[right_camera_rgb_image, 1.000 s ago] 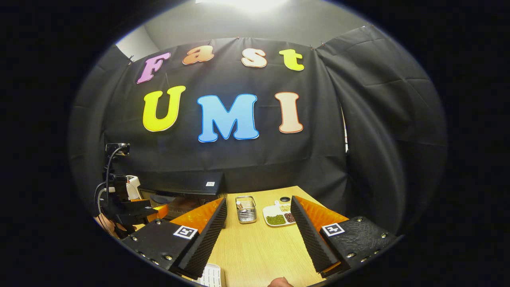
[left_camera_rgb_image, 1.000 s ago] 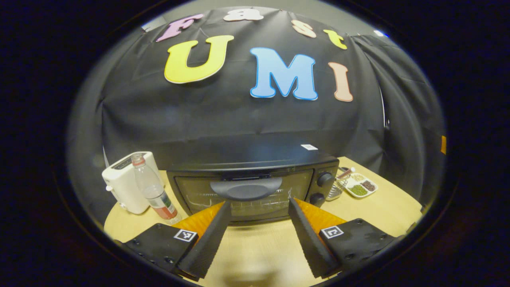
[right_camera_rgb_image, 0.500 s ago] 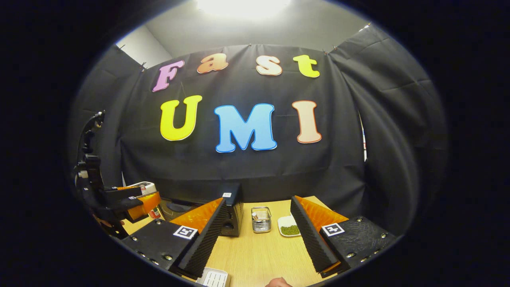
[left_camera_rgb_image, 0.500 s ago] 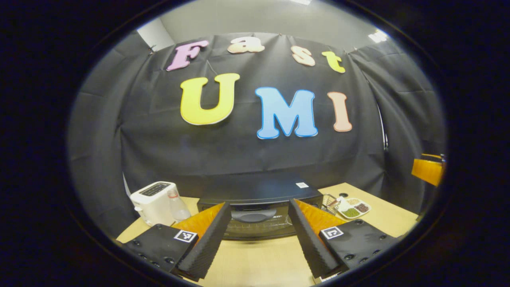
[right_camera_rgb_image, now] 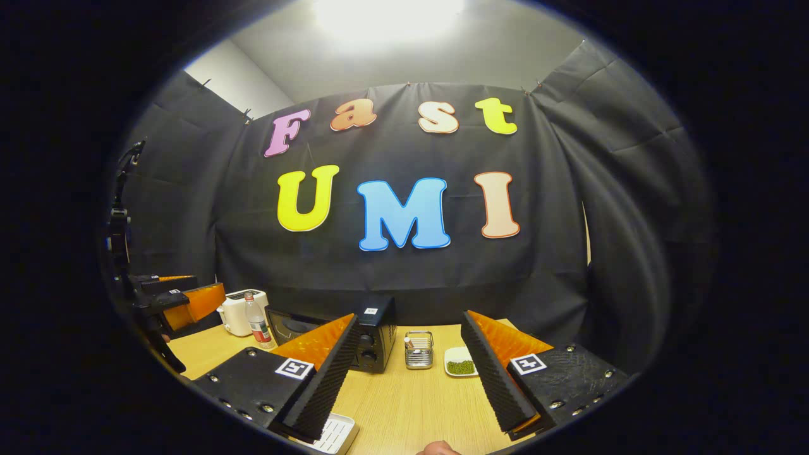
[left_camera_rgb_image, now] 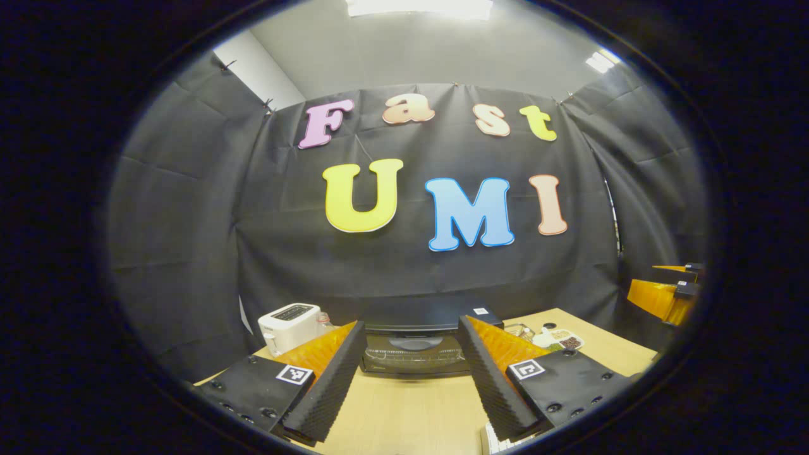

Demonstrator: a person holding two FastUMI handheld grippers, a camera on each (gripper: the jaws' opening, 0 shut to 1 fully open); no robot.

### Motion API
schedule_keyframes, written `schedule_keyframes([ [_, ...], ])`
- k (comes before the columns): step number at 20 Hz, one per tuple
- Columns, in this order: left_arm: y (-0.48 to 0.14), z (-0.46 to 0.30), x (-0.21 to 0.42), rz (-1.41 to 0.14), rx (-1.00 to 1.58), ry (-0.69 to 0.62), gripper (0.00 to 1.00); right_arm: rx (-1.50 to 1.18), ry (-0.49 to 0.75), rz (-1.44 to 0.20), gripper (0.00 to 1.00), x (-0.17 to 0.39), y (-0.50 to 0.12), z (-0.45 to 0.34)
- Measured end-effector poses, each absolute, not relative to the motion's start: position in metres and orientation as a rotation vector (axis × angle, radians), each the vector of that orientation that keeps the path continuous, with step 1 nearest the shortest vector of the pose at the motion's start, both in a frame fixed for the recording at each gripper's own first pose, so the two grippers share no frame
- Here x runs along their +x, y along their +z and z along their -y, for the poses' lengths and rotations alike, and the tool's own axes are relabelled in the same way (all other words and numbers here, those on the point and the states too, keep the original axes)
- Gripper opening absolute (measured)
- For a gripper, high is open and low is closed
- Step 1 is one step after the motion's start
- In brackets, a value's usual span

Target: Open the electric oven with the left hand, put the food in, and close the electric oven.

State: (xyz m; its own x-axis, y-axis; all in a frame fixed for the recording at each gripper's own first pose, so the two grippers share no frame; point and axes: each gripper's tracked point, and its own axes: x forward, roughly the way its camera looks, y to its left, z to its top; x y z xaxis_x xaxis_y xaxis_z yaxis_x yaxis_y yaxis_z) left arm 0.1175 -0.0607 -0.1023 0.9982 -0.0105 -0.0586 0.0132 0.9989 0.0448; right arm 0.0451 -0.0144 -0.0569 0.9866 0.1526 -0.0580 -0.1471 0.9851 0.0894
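The black electric oven stands at the back of the wooden table, its door closed and the handle at the top of the door. My left gripper is open and empty, well back from the oven and facing it. Seen from the right gripper view, the oven is partly hidden behind one finger. My right gripper is open with nothing between its fingers. A white ridged tray lies just under its left finger; what it holds is hidden.
A white toaster and a plastic bottle stand left of the oven. A wire basket and a white dish of beans sit to its right. The left gripper hangs at the far left, the right gripper at the far right.
Both grippers have drawn back and up from the table. The oven has shrunk in the left gripper view. The toaster, the bottle and more of the oven have come into the right gripper view.
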Motion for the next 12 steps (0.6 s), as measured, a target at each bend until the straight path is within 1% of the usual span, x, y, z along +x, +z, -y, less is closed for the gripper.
schedule_keyframes([
  [7,-0.089,0.045,0.098,-0.032,0.049,0.005,1.0,0.063,0.153,-0.035,0.98,0.028,-0.043,0.0],
  [8,-0.087,0.042,0.095,-0.027,0.05,0.006,0.9,0.059,0.152,-0.027,0.98,0.024,-0.041,-0.002],
  [11,-0.082,0.031,0.09,-0.008,0.057,0.015,0.9,0.048,0.142,-0.013,0.98,0.013,-0.035,-0.011],
  [12,-0.081,0.027,0.088,-0.003,0.062,0.018,0.93,0.045,0.139,-0.013,0.98,0.01,-0.035,-0.012],
])
